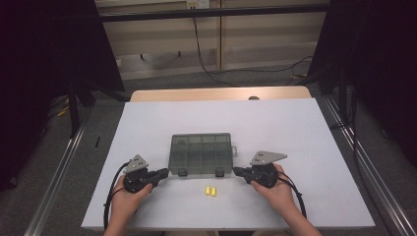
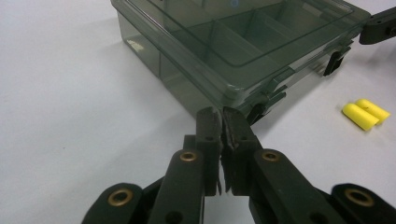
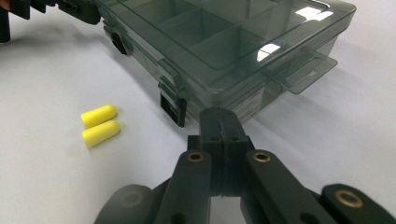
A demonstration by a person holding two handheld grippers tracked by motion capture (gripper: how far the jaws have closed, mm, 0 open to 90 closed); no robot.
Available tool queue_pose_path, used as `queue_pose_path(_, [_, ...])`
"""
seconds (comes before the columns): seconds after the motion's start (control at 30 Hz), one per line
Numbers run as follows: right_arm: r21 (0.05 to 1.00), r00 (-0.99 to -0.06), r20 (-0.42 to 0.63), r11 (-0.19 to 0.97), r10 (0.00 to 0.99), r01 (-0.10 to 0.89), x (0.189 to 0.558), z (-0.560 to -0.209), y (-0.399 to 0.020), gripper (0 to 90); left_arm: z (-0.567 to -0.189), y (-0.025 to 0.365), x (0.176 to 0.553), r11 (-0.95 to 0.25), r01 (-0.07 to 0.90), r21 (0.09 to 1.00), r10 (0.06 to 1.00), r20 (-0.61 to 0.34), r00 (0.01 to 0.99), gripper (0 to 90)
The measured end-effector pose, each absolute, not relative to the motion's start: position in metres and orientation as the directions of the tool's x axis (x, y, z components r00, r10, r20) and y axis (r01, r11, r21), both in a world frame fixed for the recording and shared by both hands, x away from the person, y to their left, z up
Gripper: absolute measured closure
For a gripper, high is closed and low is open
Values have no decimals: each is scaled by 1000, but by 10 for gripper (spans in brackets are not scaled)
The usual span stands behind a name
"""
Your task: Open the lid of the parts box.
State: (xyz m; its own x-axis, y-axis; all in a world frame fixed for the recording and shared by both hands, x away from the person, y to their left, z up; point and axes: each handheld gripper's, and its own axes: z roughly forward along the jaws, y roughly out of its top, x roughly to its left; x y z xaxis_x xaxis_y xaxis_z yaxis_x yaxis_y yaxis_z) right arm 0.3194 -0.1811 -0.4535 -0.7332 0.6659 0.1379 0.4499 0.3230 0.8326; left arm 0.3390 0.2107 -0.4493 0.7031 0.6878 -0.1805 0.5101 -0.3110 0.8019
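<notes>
Both hands are bare. The left gripper (image 1: pixel 164 173) and right gripper (image 1: pixel 237 171) are black, each with a grey three-cornered plate at 12 o'clock, brass-ringed pivots, and a black cable trailing toward 6 o'clock.

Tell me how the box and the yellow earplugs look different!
The box is dark, see-through grey; the earplugs are bright solid yellow. The box is flat and square-cornered with dividers inside; the earplugs are little rounded cylinders. The box is much bigger and there is one of it; the earplugs are two, lying side by side. Both rest on the white table, untouched, between the shut left claw and the shut right claw.
</notes>
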Motion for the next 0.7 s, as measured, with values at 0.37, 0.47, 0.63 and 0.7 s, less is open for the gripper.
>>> queue_pose_path(0.37, [845,-736,151,301,660,442,319,-452,-181,900,-449,210,339,-312,507,804,682,-182,709,858])
queue_pose_path(0.47, [844,-736,145,306,661,441,319,-452,-181,900,-448,210,339,-317,504,803,679,-180,712,858])
queue_pose_path(0.63, [834,-732,124,330,670,443,320,-454,-181,900,-448,209,338,-316,506,803,677,-182,713,857])
queue_pose_path(0.7, [833,-734,114,338,670,438,320,-455,-181,900,-448,209,338,-316,506,803,678,-181,712,856])
